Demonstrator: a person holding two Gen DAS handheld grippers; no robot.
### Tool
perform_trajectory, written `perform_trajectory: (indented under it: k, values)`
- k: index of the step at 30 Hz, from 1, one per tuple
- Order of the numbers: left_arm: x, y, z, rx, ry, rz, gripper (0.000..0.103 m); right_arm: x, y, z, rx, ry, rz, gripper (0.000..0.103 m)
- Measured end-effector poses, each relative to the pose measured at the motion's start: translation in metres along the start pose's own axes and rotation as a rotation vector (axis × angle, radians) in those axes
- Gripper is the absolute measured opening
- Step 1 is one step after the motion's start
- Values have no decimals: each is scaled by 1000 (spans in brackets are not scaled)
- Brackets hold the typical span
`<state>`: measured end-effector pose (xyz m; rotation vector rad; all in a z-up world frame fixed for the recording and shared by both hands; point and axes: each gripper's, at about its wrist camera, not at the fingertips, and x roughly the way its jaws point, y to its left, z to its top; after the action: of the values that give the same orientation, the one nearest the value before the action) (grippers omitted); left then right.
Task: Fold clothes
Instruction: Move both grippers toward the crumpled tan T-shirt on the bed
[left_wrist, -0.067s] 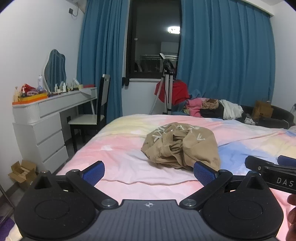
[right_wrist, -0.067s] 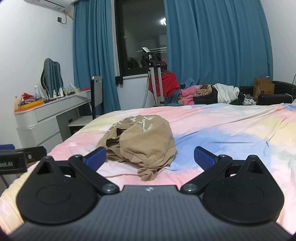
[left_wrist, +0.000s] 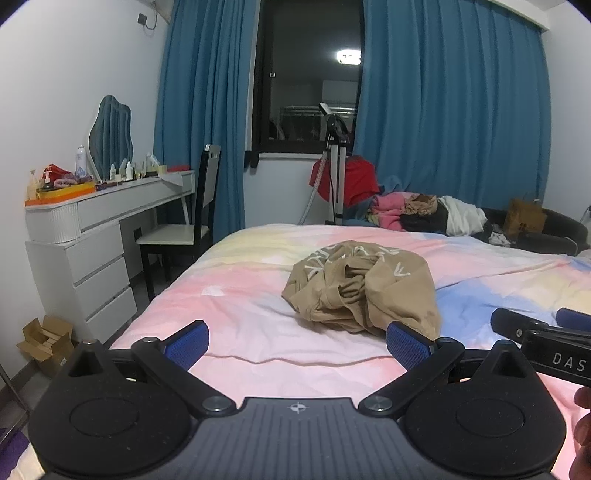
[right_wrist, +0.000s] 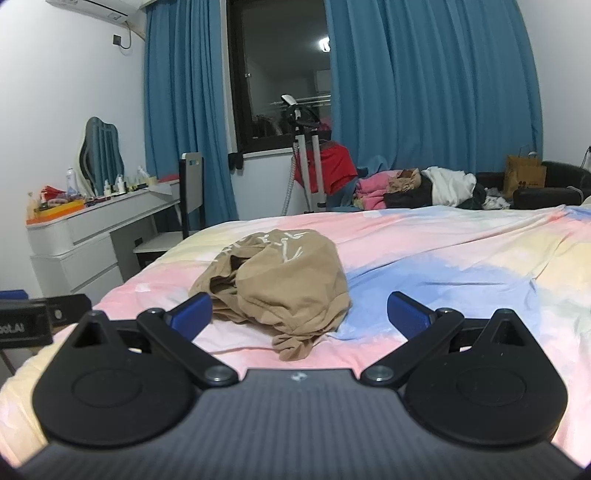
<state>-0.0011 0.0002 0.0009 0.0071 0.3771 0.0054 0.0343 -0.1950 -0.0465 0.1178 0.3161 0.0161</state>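
A crumpled tan garment with white lettering (left_wrist: 360, 290) (right_wrist: 280, 277) lies in a heap on the pastel bed cover (left_wrist: 258, 332) (right_wrist: 461, 266). My left gripper (left_wrist: 297, 341) hovers over the bed just short of the heap, open, with nothing between its blue pads. My right gripper (right_wrist: 299, 312) is also open and empty, and the garment's near hem shows between its fingers. Each view catches the other gripper at its edge: the right gripper's fingers (left_wrist: 532, 332) and the left gripper's body (right_wrist: 33, 317).
A white dressing table (left_wrist: 96, 229) with a mirror and bottles and a chair (left_wrist: 184, 229) stand left of the bed. Behind the bed are a tripod (left_wrist: 336, 166), a pile of mixed clothes (left_wrist: 424, 214), a dark sofa with a paper bag (left_wrist: 524, 218), and blue curtains.
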Motion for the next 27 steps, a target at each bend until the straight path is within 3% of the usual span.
perform_trajectory:
  k: [3,7,9,10,11,24,26,27]
  values:
    - [-5,-2,-2,4,-8,-1,103,1,-1,0,0,-20,0,103]
    - [7,0,4,-7,45,-8,103,1,-3,1,-1,-46,1,97]
    - [2,-2,0,-5,28,-7,103,2,-4,1,-1,-59,1,87]
    - [-1,-3,-2,-1,20,-5,103,1,-3,1,-4,-61,1,73]
    - [-1,-4,-3,2,18,-3,103,-1,-1,1,-9,-58,0,67]
    - [-1,-7,-5,24,24,1,103,-4,-3,1,14,-70,37,65]
    - [0,-7,-6,25,27,0,103,-5,-5,4,19,-62,26,44]
    - [0,-7,-6,26,27,-2,103,-5,-7,5,25,-51,22,41]
